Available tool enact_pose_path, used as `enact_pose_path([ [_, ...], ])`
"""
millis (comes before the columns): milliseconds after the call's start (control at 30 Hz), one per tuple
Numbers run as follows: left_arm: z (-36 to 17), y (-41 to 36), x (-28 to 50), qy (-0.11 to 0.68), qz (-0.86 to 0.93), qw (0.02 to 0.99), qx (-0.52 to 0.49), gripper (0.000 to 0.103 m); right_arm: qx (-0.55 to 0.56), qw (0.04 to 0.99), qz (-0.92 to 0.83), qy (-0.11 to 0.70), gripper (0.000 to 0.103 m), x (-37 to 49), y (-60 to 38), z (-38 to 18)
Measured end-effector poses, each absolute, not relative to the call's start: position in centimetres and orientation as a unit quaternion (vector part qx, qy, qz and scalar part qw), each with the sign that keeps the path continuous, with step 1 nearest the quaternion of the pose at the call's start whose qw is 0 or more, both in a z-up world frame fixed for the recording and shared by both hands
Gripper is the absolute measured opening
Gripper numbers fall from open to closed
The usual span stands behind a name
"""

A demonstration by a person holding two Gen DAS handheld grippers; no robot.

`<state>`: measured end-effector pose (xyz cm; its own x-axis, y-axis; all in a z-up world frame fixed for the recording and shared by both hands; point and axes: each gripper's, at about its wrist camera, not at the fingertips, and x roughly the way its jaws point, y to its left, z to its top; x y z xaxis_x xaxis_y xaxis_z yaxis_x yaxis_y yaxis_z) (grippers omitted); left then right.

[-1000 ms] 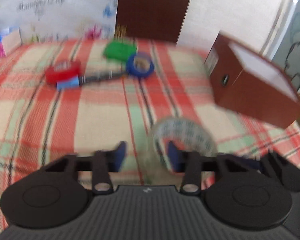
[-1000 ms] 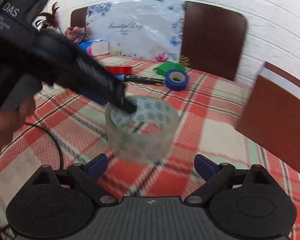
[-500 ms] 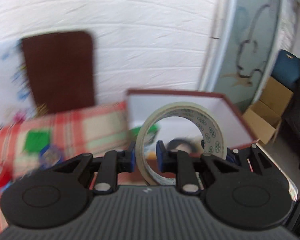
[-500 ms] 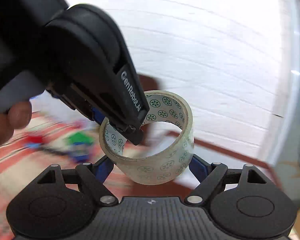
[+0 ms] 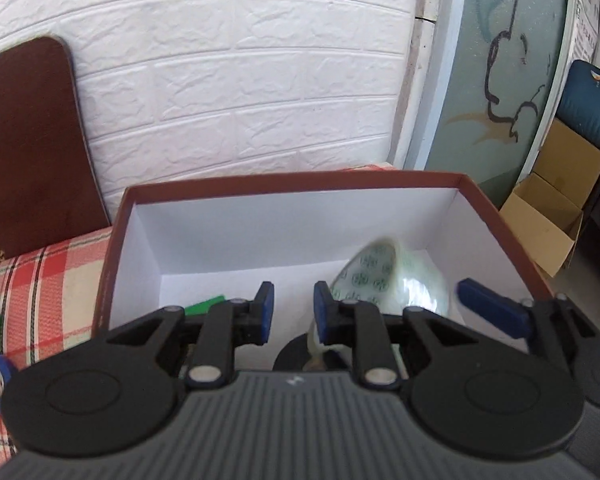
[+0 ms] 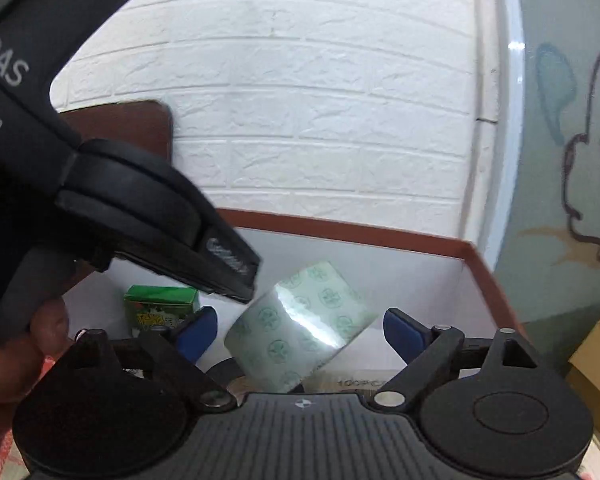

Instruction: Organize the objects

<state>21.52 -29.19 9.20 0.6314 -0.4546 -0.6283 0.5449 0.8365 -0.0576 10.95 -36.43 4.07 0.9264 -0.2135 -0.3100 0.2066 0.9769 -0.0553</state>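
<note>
Green packet (image 6: 162,306) beside tape roll (image 6: 302,326) in box (image 5: 324,178).

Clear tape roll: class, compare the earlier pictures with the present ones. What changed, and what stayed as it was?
The left gripper carried the clear tape roll from the table to the brown box, then opened and let it go; it now tumbles tilted inside. The right gripper stayed open, empty.

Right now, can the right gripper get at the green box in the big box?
Probably not cleanly. The right gripper is open, but the tape roll sits between its fingers, and the left gripper hangs close by the green box, off to its left in the big box.
</note>
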Motion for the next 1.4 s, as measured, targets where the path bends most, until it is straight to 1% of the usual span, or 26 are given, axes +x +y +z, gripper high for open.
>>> enact_pose_path([
  [67,9.6,-28.1,20.5,0.319,-0.278,0.904,0.065,0.024,-0.012,0.984,-0.113,0.137,0.087,9.1,-35.8,4.1],
  [100,9.9,-27.3,19.8,0.314,-0.287,0.903,0.063,0.024,-0.011,0.985,-0.114,0.129,0.085,8.0,-35.4,4.1],
  [233,10.8,-23.1,15.5,0.281,-0.315,0.905,0.046,0.024,0.002,0.990,-0.110,0.087,0.085,3.7,-33.1,3.5],
  [300,10.7,-20.2,13.6,0.270,-0.317,0.908,0.036,0.025,0.001,0.992,-0.099,0.081,0.086,1.8,-31.6,3.0],
  [367,9.8,-17.1,12.3,0.271,-0.306,0.912,0.029,0.027,0.002,0.993,-0.069,0.093,0.086,0.8,-29.5,2.7],
  [467,7.4,-11.8,11.4,0.298,-0.268,0.916,0.029,0.028,-0.021,0.992,-0.008,0.124,0.085,0.9,-26.0,1.7],
  [533,5.3,-7.8,11.8,0.326,-0.226,0.918,0.025,0.028,-0.039,0.986,0.036,0.157,0.085,3.4,-22.9,1.7],
  [633,2.3,-1.5,12.7,0.356,-0.129,0.925,0.030,0.028,-0.048,0.973,0.098,0.206,0.082,5.0,-19.2,0.9],
  [700,0.8,2.7,13.4,0.362,-0.061,0.929,0.038,0.028,-0.058,0.964,0.124,0.230,0.076,6.6,-17.2,0.5],
  [733,0.3,4.6,13.5,0.357,-0.040,0.933,0.035,0.030,-0.067,0.960,0.135,0.237,0.074,7.3,-16.0,0.4],
  [800,-0.1,8.4,13.5,0.332,-0.003,0.943,0.024,0.043,-0.082,0.953,0.158,0.243,0.069,9.7,-13.7,0.4],
  [867,-0.8,10.8,13.5,0.305,0.029,0.952,0.024,0.061,-0.107,0.948,0.185,0.237,0.064,12.1,-11.2,0.5],
  [900,-1.4,11.8,13.3,0.289,0.035,0.957,0.020,0.065,-0.129,0.945,0.196,0.230,0.064,13.5,-10.0,0.5],
  [967,-1.4,13.5,13.3,0.282,0.026,0.959,-0.034,0.065,-0.175,0.937,0.211,0.218,0.064,16.9,-7.3,0.6],
  [1033,-1.4,13.1,13.5,0.281,0.032,0.959,-0.028,0.065,-0.207,0.922,0.232,0.230,0.065,21.1,-5.5,0.6],
  [1100,-1.4,12.8,13.5,0.280,0.032,0.959,-0.025,0.065,-0.234,0.900,0.257,0.264,0.068,24.2,-4.0,0.0],
  [1133,-1.4,12.9,13.5,0.280,0.029,0.959,-0.032,0.065,-0.238,0.897,0.267,0.261,0.068,24.8,-3.9,-0.2],
  [1167,-1.4,13.0,13.5,0.280,0.028,0.959,-0.036,0.065,-0.230,0.891,0.276,0.276,0.064,25.4,-3.9,-0.1],
  [1200,-1.4,13.1,13.5,0.279,0.027,0.959,-0.038,0.065,-0.204,0.885,0.288,0.303,0.043,25.8,-4.1,0.4],
  [1233,-1.5,13.1,13.5,0.278,0.026,0.959,-0.039,0.065,-0.180,0.878,0.301,0.325,0.034,25.5,-4.5,0.7],
  [1300,-1.6,13.2,13.4,0.278,0.026,0.959,-0.040,0.065,-0.188,0.876,0.300,0.327,0.019,23.0,-4.9,0.6],
  [1333,-1.6,13.2,13.3,0.278,0.025,0.959,-0.040,0.065,-0.191,0.878,0.296,0.323,0.018,21.3,-5.3,0.5],
  [1400,-1.6,13.2,13.4,0.278,0.025,0.960,-0.038,0.065,-0.162,0.888,0.279,0.329,0.017,18.3,-7.1,0.6],
])
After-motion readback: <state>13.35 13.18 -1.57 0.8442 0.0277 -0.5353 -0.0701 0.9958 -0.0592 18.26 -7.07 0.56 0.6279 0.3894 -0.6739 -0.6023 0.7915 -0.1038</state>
